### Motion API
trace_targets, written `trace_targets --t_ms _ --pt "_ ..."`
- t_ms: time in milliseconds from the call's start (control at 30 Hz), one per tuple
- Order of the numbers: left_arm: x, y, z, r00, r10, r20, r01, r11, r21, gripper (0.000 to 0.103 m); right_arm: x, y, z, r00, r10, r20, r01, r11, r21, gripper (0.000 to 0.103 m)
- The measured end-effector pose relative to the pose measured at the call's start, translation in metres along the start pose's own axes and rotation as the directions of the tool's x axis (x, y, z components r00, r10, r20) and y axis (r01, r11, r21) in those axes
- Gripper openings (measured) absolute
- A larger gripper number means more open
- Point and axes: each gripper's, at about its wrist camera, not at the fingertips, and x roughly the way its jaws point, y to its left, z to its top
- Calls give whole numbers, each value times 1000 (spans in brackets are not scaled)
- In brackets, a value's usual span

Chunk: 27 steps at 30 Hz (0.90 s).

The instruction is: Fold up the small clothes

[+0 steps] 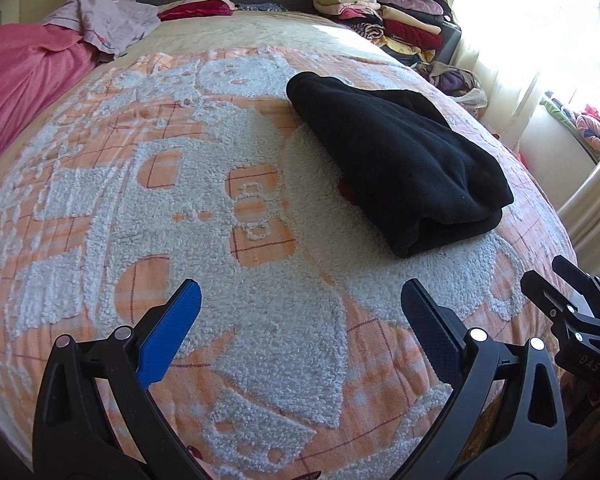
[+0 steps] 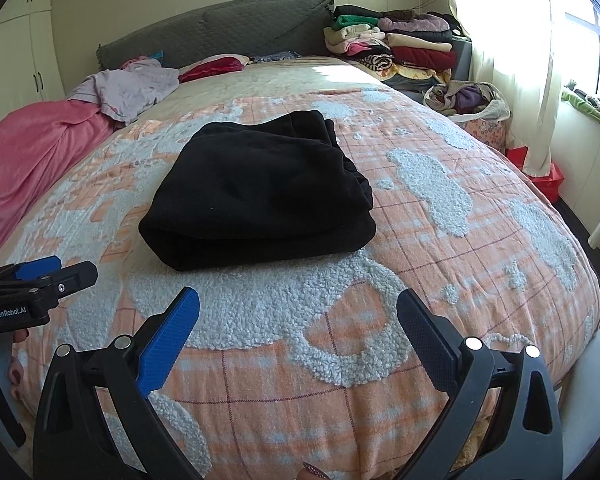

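The bed [image 2: 440, 240] carries an orange-and-white fleecy blanket [image 2: 380, 300] with a grid pattern. On the blanket's middle lies a folded black garment [image 2: 260, 196]. Toward the dark quilted headboard [image 2: 220, 28], a crumpled lilac garment [image 2: 136, 88] lies beside a red pillow [image 2: 212, 66]. A pink sheet [image 2: 32, 148] is bunched along the bed's left side

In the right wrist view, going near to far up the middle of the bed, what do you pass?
Right gripper → folded black garment → sunlit beige stretch of the bed cover → grey headboard.
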Motion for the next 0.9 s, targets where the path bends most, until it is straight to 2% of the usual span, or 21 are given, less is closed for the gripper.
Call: trace_targets --t_ms 900 --pt "-7 -1 3 1000 18 10 -18 1000 0 94 -5 -1 2 1000 -11 13 11 1000 -9 99"
